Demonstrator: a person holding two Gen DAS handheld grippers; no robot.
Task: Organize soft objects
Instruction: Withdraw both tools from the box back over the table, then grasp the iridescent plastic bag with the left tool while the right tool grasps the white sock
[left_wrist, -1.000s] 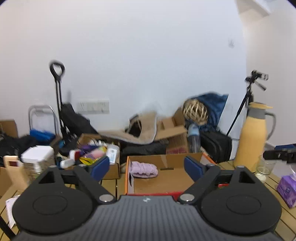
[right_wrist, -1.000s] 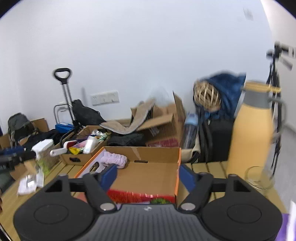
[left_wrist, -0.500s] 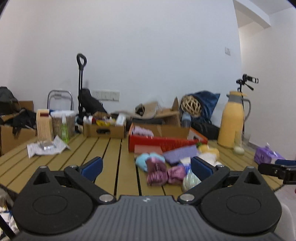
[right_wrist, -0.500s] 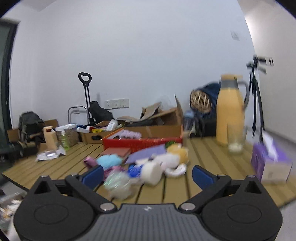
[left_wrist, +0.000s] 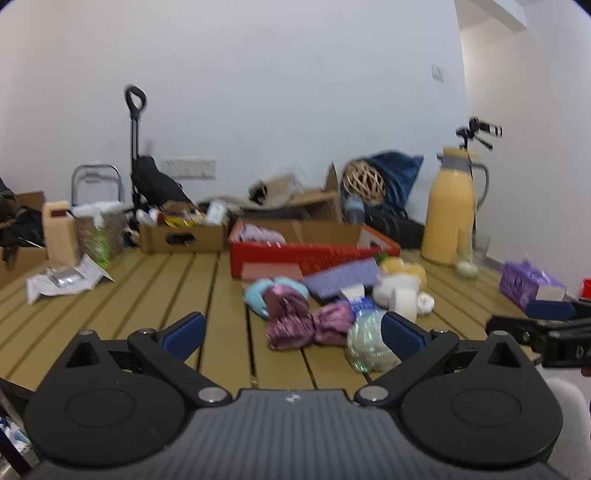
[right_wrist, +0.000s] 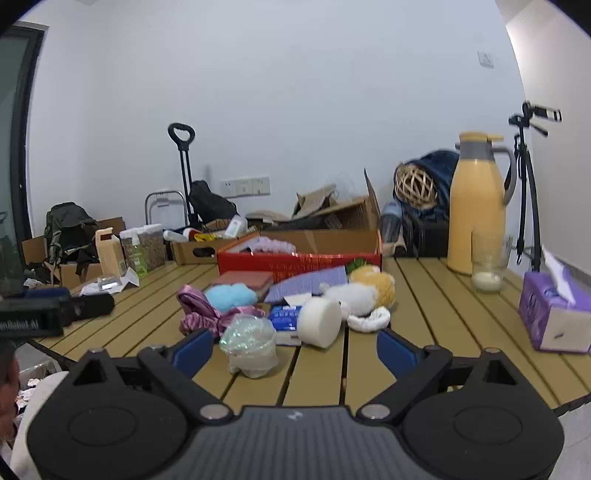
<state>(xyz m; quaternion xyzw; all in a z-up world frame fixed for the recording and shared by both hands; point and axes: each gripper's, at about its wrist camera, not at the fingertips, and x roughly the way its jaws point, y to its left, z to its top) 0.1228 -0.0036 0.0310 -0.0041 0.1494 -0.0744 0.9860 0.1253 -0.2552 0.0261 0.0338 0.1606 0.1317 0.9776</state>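
Left wrist view: your left gripper is level over the near edge of the bench, jaws spread wide and empty. The soft pile lies at 12 to 1 o'clock, before the red box.

Right wrist view: your right gripper is level too, jaws wide, holding nothing. Only here the tissue box shows fully, at 2 o'clock.

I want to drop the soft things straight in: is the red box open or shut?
Open. The red box has no lid over its top, and a pale purple soft item shows above its front wall.
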